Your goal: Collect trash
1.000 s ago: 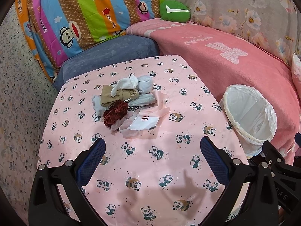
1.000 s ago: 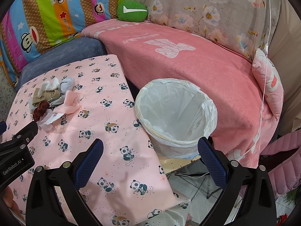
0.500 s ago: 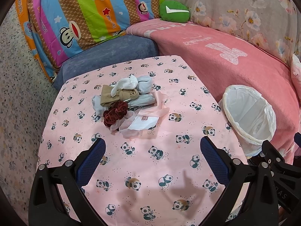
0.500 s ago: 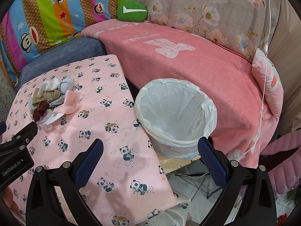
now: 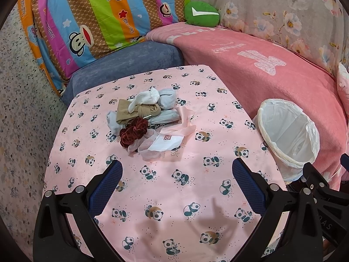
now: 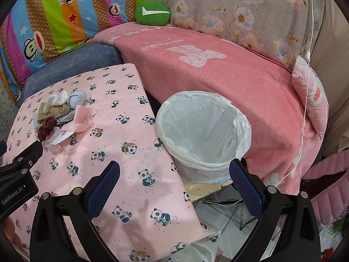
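Observation:
A heap of trash (image 5: 150,122) lies mid-table on the panda-print cloth: white and grey socks, a tan cloth, a dark red scrunchie (image 5: 132,132), pink tissue and a white wrapper (image 5: 166,142). The same heap (image 6: 60,118) shows at the left of the right wrist view. A bin with a white liner (image 6: 202,135) stands beside the table's right edge, also seen as the bin (image 5: 288,131) in the left wrist view. My left gripper (image 5: 174,175) hovers open just short of the heap. My right gripper (image 6: 174,176) is open and empty, near the bin's front rim.
A pink blanket (image 6: 218,65) covers the sofa behind the bin, with a green cushion (image 5: 201,13) and a striped monkey-print pillow (image 5: 98,17) at the back. A blue seat cushion (image 5: 130,65) adjoins the table's far edge. Cables lie on the floor (image 6: 218,203) below the bin.
The left wrist view has shifted slightly, so the bin sits a little farther right. Both grippers stay open; the heap has not moved.

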Demonstrator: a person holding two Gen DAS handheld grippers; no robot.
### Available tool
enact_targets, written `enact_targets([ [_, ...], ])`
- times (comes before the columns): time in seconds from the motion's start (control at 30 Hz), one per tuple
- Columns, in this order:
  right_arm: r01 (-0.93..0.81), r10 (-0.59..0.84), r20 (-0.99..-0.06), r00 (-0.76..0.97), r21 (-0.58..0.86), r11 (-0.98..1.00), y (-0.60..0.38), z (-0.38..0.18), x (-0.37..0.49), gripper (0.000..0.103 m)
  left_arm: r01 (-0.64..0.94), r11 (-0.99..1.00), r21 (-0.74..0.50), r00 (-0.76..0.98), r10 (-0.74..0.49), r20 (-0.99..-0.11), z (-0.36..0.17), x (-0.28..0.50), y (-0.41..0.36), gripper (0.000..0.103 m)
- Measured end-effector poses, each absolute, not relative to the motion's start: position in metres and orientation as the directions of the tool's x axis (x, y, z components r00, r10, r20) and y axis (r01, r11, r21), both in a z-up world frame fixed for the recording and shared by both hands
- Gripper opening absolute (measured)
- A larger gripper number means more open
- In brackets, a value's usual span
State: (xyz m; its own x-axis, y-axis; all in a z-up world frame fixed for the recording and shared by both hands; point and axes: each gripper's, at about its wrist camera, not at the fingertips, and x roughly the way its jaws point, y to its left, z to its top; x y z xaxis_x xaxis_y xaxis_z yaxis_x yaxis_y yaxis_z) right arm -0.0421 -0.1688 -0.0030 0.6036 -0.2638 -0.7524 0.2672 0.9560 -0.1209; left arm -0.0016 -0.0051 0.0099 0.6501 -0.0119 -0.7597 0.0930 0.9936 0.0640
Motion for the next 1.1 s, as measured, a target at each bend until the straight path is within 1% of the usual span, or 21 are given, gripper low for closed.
enact_targets([
  [1.1, 0.276, -0.267, -0.749, 0.606, -0.117, 0.954, -0.1748, 0.0001, -0.0419, 0.098, 0.094, 0.994, 0.062, 0.651, -0.014, -0.759, 0.0096, -0.0017, -0.0047, 0.096],
])
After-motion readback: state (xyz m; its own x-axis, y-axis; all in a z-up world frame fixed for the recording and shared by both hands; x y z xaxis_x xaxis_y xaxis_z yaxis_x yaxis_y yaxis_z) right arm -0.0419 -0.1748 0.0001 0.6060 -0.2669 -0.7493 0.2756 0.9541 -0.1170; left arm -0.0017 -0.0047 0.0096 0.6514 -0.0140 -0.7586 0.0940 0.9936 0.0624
